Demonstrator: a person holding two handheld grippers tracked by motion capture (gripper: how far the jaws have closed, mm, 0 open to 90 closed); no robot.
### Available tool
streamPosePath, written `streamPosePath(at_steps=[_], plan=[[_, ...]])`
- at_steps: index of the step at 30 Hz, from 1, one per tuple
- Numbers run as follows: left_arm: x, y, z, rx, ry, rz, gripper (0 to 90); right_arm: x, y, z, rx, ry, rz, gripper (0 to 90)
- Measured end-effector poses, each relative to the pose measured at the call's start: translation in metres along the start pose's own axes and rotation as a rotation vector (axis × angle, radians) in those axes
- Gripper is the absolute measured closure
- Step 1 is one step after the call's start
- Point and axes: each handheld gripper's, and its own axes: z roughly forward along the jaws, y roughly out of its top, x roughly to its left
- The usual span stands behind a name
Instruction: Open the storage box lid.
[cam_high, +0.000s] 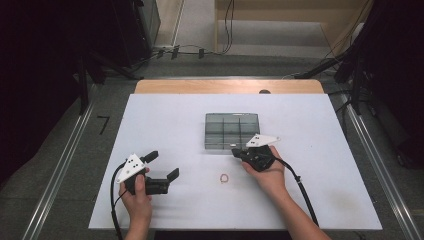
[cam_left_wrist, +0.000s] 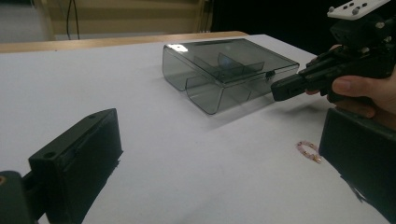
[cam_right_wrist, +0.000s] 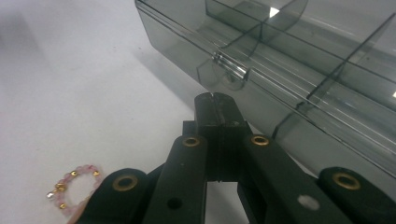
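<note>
tongs (cam_high: 235, 150): black, white three-cornered plates | brass screws | black cables | bare forearms

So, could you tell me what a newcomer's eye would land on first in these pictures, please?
Probably the smoky clear compartment box, lid shut, at the middle of the white table. Next, the right gripper, its jaws shut on nothing, tips just short of the box's front latch. Then the small pink and gold bead bracelet lying on the table between the two hands, with the left gripper open beside it.

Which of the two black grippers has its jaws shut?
The right gripper, tips together at the smoky transparent plastic box's latch; the left gripper's jaws stand wide apart.
</note>
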Motion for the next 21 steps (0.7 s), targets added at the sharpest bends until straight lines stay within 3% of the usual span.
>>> streamPosePath(at_steps=[7, 21], plan=[[0.0003, -0.0007, 0.0016, 0.005, -0.001, -0.003, 0.0, -0.002, 0.0003, 0.0025, 0.005, -0.034, 0.031, 88.4], [0.0013, -0.0011, 0.002, 0.012, -0.001, -0.002, 0.0, -0.0009, 0.0013, 0.0025, -0.013, -0.036, 0.016, 88.5]])
